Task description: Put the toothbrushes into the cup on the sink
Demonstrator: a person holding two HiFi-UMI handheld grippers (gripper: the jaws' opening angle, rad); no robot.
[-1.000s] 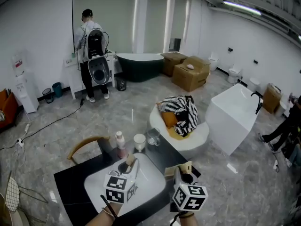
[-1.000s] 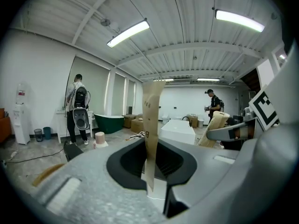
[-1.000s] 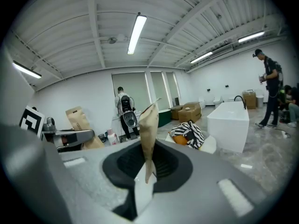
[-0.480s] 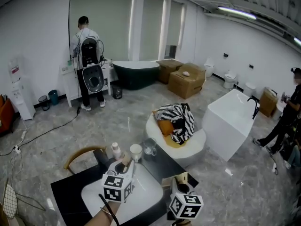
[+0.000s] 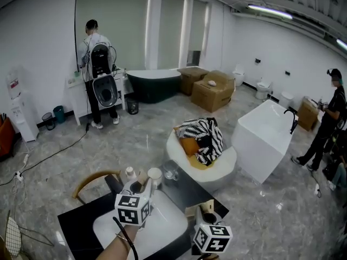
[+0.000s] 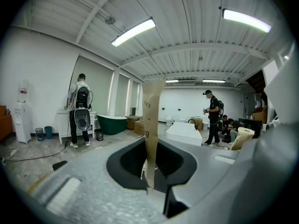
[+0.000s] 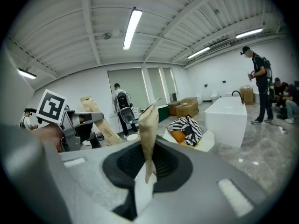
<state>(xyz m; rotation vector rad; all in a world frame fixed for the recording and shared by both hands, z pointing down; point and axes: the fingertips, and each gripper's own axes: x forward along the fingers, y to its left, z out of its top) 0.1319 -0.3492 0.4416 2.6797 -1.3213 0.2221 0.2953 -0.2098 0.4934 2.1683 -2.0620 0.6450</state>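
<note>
My left gripper [image 5: 141, 188] is shut on a toothbrush in a tan paper wrapper [image 5: 147, 185], held over the back rim of the white sink basin [image 5: 165, 221], just short of the white cup [image 5: 155, 175]. In the left gripper view the wrapped toothbrush [image 6: 152, 125] stands upright between the jaws. My right gripper [image 5: 208, 213] hangs at the counter's right edge, shut on a second wrapped toothbrush [image 5: 200, 207]. The right gripper view shows that toothbrush [image 7: 148, 129] pinched upright, with the left gripper [image 7: 79, 125] and the cup [image 7: 133, 137] beyond it.
A clear glass [image 5: 171, 170] and a small bottle [image 5: 130, 173] flank the cup on the black counter [image 5: 76, 221]. Behind are a white chair with a striped cushion [image 5: 201, 145], a white bathtub [image 5: 264, 140] and people standing at the back left [image 5: 99, 64] and right [image 5: 328, 118].
My left gripper has carried its toothbrush forward, closer to the white cup. The right gripper has stayed put. A person has come into view at the far right.
</note>
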